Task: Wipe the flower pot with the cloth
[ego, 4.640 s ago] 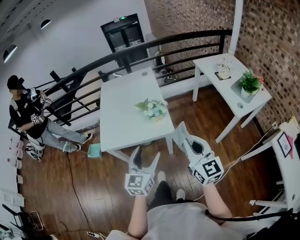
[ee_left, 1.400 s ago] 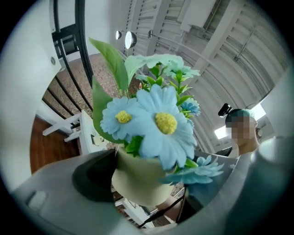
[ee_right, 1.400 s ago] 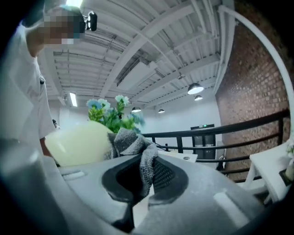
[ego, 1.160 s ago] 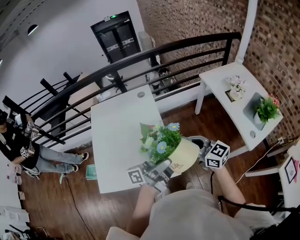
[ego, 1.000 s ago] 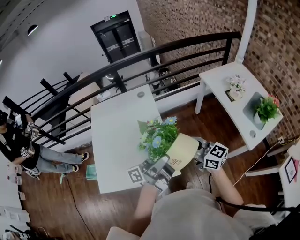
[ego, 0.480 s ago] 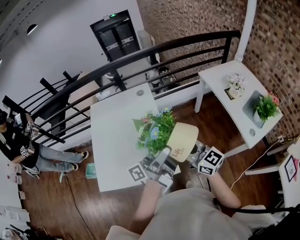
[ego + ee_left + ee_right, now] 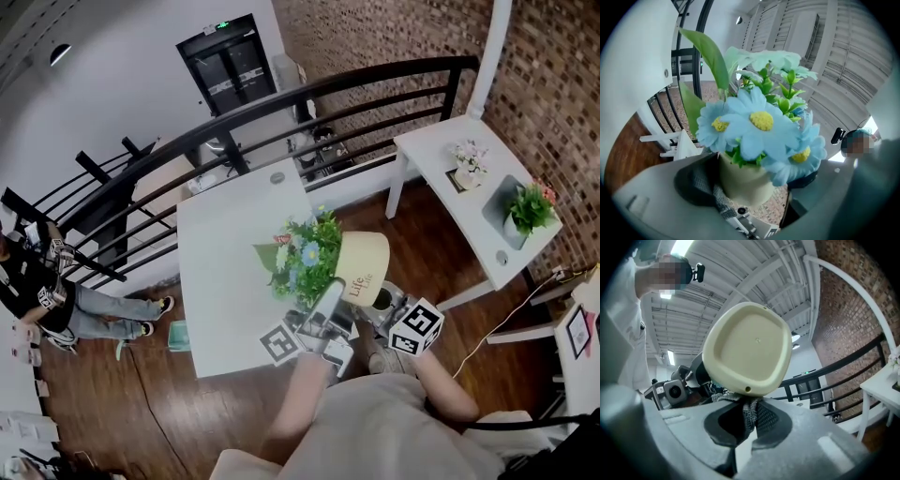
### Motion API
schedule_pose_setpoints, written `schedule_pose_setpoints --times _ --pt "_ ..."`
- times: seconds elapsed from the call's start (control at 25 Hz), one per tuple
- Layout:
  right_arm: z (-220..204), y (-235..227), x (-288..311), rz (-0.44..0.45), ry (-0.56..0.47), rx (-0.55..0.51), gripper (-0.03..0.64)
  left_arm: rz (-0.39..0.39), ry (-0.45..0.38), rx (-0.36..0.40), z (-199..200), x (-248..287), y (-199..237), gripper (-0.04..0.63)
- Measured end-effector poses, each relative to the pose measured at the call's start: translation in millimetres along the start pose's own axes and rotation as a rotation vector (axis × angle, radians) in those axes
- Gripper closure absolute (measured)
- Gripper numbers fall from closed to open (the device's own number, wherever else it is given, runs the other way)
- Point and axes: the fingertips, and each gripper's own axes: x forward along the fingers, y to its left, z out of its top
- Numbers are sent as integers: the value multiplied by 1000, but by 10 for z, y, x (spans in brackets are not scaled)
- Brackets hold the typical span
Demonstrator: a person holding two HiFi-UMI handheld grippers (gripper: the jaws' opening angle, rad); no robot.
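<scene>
A person holds a cream, rounded-square flower pot (image 7: 363, 268) of blue and white artificial flowers (image 7: 302, 258) in the air over the near right corner of a white rectangular surface (image 7: 225, 262). The pot is tilted, with the blooms leaning over the surface. The left gripper (image 7: 328, 309) is clamped around the pot's sides. The right gripper (image 7: 387, 306) is closed on a grey woven cloth (image 7: 749, 414), which touches the lower edge of the pot's base.
</scene>
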Motion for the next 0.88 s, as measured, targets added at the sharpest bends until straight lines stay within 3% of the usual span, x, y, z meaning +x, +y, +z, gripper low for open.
schedule_pose_setpoints --times 0.16,0.32,0.52,0.6,0.72,0.88 --pt "-21 134 -21 6 25 -55 615 74 -12 70 61 -81 130 160" --pt "17 360 -52 43 40 -158 615 119 -34 83 170 -193 241 164" --pt "237 625 -138 86 68 -430 615 187 2 104 162 -372 390 164" --pt "277 619 -202 61 129 -527 615 195 17 81 104 -444 428 164" --pt "436 525 -291 -10 134 -595 615 206 61 65 -49 -497 482 164" --pt "738 347 -359 -90 58 -610 615 209 176 140 -294 -525 493 164"
